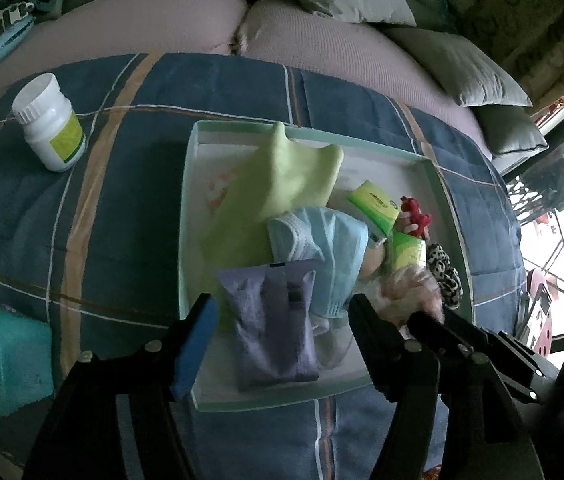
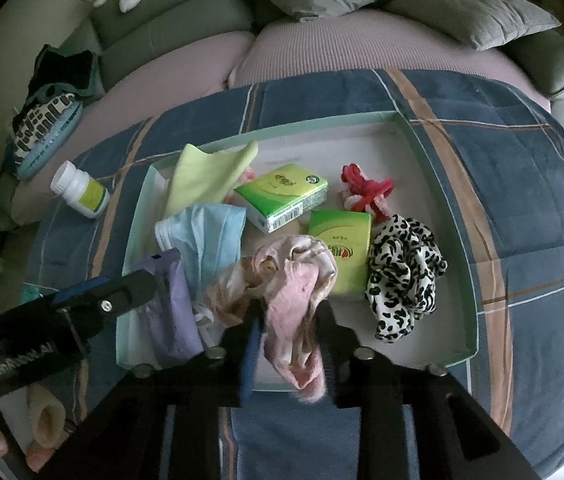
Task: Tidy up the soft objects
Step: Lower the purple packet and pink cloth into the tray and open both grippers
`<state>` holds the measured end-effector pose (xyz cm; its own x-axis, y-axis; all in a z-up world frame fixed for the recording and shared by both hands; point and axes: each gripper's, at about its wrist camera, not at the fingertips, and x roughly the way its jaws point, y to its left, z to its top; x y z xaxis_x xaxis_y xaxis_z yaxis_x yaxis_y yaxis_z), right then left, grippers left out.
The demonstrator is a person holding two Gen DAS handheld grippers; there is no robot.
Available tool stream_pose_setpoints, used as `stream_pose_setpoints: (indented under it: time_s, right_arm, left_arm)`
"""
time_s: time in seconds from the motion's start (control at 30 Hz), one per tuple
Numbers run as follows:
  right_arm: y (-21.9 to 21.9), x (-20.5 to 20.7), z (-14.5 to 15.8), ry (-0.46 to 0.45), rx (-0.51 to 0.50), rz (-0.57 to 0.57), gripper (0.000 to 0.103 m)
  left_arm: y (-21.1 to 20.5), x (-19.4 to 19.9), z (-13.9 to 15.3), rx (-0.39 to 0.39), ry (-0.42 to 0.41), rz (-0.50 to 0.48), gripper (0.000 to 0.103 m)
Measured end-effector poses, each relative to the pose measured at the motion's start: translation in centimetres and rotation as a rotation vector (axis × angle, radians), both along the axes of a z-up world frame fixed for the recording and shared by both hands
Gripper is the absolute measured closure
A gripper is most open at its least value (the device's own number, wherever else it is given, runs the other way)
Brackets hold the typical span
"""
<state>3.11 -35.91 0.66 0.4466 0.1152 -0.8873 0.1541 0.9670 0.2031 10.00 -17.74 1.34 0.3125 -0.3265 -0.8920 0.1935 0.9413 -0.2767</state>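
On the blue plaid blanket (image 1: 129, 184), a white pill bottle (image 1: 51, 122) stands near the left edge, apart from the shallow tray (image 1: 191, 208). The left gripper (image 1: 282, 320) hangs over the tray's near-left corner with its jaws wide apart, clear on both sides of a purple packet (image 1: 271, 320) that lies on the tray floor between them; nothing is pinched. Beside the packet lie a light blue cloth (image 2: 205, 232) and a yellow-green cloth (image 2: 205, 176). Further right, the right gripper (image 2: 288, 336) stands at the tray's near edge, jaws parted a little, with a pink cloth (image 2: 294, 292) draped between them; whether the pads press it cannot be told. Two green tissue packs (image 2: 282, 196), a red toy (image 2: 364, 190) and a leopard-print scrunchie (image 2: 400, 276) fill the tray's right half.
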Motion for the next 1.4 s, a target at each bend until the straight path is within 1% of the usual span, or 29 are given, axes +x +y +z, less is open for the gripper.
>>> stream_pose_setpoints:
  time_s: [0.3,0.33,0.37,0.4,0.47,0.53,0.63,0.67,0.7,0.77,0.8,0.87,0.9,0.93,1.0,1.27,1.4]
  right_arm:
    - [0.1,0.1,-0.1,0.002,-0.01,0.008,0.069]
    - [0.1,0.1,-0.1,0.003,-0.011,0.008,0.063]
    - [0.0,0.1,-0.1,0.002,-0.012,0.006,0.048]
    - [0.1,0.1,-0.1,0.002,-0.014,0.006,0.043]
    - [0.1,0.1,-0.1,-0.002,-0.019,0.011,0.041]
    - [0.1,0.2,-0.1,-0.004,-0.018,0.015,0.04]
    - [0.3,0.2,-0.2,-0.005,-0.019,0.022,0.036]
    - [0.3,0.2,-0.2,-0.006,-0.021,0.023,0.034]
    - [0.3,0.2,-0.2,-0.008,-0.021,0.025,0.033]
    - [0.4,0.2,-0.2,-0.014,-0.022,0.027,0.025]
    - [0.4,0.2,-0.1,-0.017,-0.022,0.027,0.023]
    - [0.5,0.1,0.0,-0.025,-0.021,0.025,0.012]
    - [0.4,0.1,0.1,-0.029,-0.019,0.023,0.009]
    - [0.4,0.0,0.2,-0.035,-0.016,0.021,0.001]
    - [0.4,-0.2,0.3,-0.045,-0.013,0.018,0.0]
    - [0.6,-1.9,0.0,-0.039,-0.008,-0.002,0.0]
    - [1.1,-2.7,-0.2,-0.03,-0.024,0.004,0.0]
  left_arm:
    - [0.9,0.3,-0.1,0.01,-0.005,0.037,0.032]
    - [1.0,0.4,-0.1,0.013,-0.007,0.041,0.032]
    - [1.1,0.4,-0.2,0.016,-0.007,0.045,0.032]
    - [1.2,0.4,-0.2,0.022,-0.009,0.051,0.028]
    - [1.3,0.4,-0.2,0.036,-0.016,0.059,0.021]
    - [1.5,0.5,-0.2,0.045,-0.024,0.063,0.021]
    - [1.7,0.5,-0.2,0.058,-0.034,0.073,0.02]
    - [1.7,0.5,-0.3,0.065,-0.035,0.075,0.016]
    - [1.8,0.5,-0.3,0.074,-0.039,0.08,0.009]
    - [2.0,0.6,-0.3,0.091,-0.046,0.092,0.007]
    - [2.2,0.6,-0.2,0.094,-0.052,0.097,0.007]
    - [2.5,0.5,0.1,0.094,-0.071,0.113,0.006]
    - [2.8,0.5,0.2,0.093,-0.08,0.125,0.006]
    - [2.9,0.5,0.3,0.093,-0.083,0.132,0.005]
    - [3.2,0.3,0.3,0.092,-0.09,0.144,0.0]
    - [4.2,-1.5,0.3,0.137,-0.105,0.156,0.0]
    - [4.9,-2.5,0.4,0.173,-0.111,0.19,0.0]
